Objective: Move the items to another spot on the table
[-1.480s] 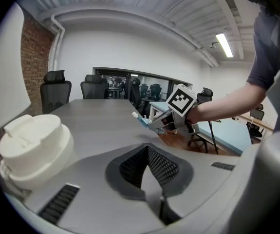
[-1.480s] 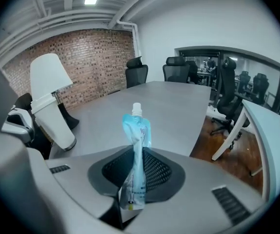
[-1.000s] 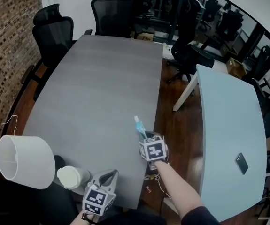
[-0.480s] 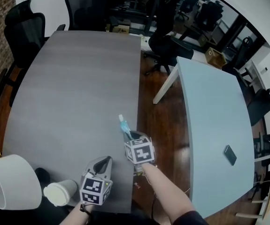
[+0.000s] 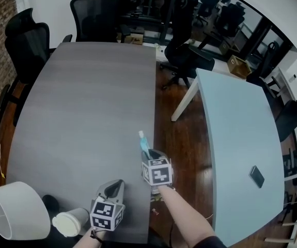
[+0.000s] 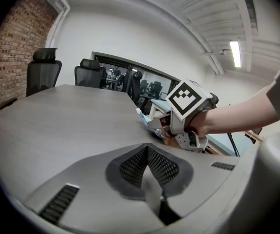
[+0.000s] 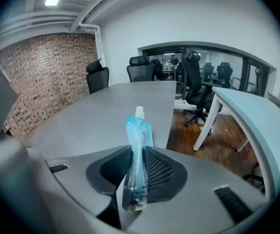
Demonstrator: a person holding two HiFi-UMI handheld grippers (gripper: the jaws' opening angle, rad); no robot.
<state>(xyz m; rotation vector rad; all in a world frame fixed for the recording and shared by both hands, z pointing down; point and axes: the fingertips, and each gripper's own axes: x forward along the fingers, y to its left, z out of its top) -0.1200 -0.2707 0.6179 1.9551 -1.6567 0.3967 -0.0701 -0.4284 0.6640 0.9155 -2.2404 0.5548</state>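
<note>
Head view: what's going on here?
A person works two handheld grippers at the grey table. The right gripper has a blue pouch between its jaws near the table's right edge. The jaws have just been opening, with both pads touching it. The left gripper is shut and empty, low over the near edge beside a white cup and lampshade.

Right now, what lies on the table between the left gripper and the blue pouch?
Nothing: only bare grey table separates the left gripper from the blue pouch, as the head view and the left gripper view both show.
</note>
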